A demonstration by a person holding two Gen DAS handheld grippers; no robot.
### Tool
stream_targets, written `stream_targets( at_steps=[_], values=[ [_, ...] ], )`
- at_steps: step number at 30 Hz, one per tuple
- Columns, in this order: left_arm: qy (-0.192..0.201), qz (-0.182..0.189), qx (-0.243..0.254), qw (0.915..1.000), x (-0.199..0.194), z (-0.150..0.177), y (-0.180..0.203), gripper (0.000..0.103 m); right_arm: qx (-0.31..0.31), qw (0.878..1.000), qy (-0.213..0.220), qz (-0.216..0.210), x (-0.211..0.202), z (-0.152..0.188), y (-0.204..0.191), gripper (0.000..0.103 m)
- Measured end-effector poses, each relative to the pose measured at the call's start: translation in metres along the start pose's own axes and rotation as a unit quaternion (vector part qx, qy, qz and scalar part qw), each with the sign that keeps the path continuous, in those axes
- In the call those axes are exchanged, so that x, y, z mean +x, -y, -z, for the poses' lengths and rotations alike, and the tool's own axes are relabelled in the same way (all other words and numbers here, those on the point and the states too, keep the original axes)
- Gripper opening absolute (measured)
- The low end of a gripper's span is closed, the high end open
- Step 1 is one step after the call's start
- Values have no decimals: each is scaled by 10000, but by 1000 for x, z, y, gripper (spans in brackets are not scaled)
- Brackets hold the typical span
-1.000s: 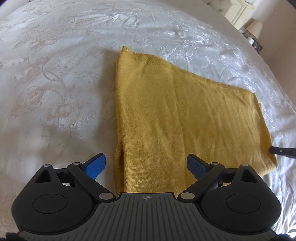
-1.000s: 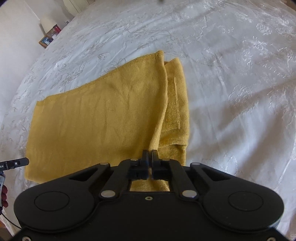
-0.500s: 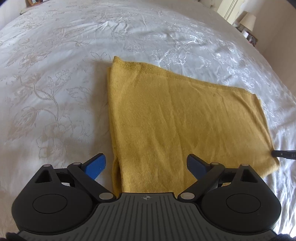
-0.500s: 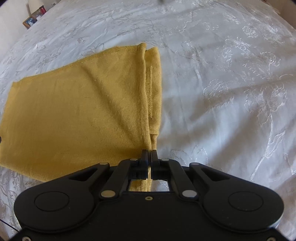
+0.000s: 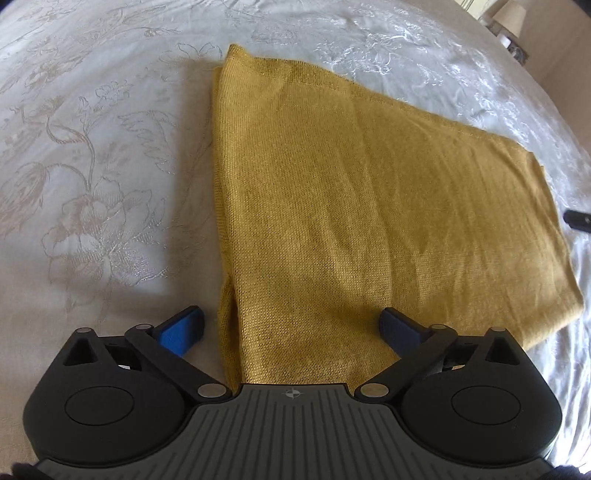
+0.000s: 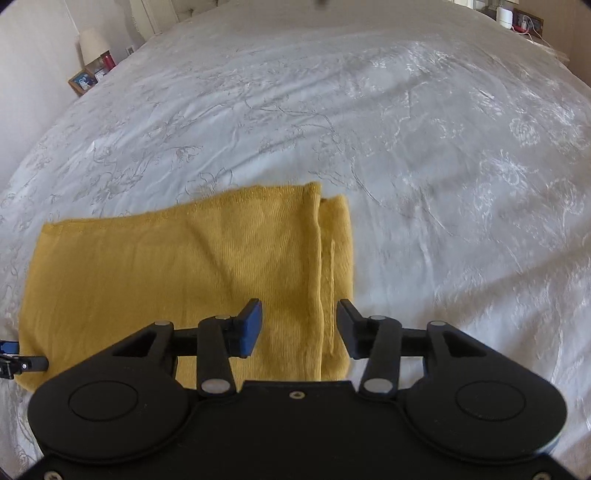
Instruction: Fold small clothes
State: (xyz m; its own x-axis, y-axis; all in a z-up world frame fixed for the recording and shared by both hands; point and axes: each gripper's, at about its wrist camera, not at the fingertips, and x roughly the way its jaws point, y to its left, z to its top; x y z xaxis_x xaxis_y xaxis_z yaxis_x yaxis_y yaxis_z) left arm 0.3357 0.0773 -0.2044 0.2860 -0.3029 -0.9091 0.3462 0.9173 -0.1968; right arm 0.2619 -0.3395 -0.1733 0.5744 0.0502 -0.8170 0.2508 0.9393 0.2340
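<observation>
A mustard-yellow knitted garment (image 5: 369,206) lies folded flat on the white bed; it also shows in the right wrist view (image 6: 177,273). My left gripper (image 5: 291,328) is open and empty, its blue pads on either side of the garment's near left corner. My right gripper (image 6: 298,326) is open and empty above the garment's near right edge, where folded layers overlap (image 6: 328,258). The tip of the right gripper (image 5: 578,220) shows at the right edge of the left wrist view. Part of the left gripper (image 6: 22,363) shows at the left edge of the right wrist view.
The bed has a white floral-embroidered cover (image 6: 406,129) all round the garment. A lamp and picture frames (image 6: 92,62) stand on a bedside stand at the far left. Another lamp (image 5: 511,18) stands at the far right of the left wrist view.
My right gripper has opened and let go of the garment's edge, and has drawn back. The left gripper stays open and has moved slightly closer to the garment.
</observation>
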Motion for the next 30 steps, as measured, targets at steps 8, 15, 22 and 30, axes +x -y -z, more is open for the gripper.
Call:
stream_targets(
  at_steps=[8,15,22,30],
  values=[
    [121,-41,-106,9999,-6,3,0,103,-209,9982,-317,453,28,-10,-2,7],
    [513,-39,130,9986,-27,-3,10,103,-247,9967,-330,696,29,-10,3,7],
    [783,4,208,9967,-24,-38,13,103,-320,9985,9,436,26,-24,-7,50],
    [960,-162,12,9952,-6,-82,6,103,-663,9938,-277,847,55,-37,-7,9]
  ],
)
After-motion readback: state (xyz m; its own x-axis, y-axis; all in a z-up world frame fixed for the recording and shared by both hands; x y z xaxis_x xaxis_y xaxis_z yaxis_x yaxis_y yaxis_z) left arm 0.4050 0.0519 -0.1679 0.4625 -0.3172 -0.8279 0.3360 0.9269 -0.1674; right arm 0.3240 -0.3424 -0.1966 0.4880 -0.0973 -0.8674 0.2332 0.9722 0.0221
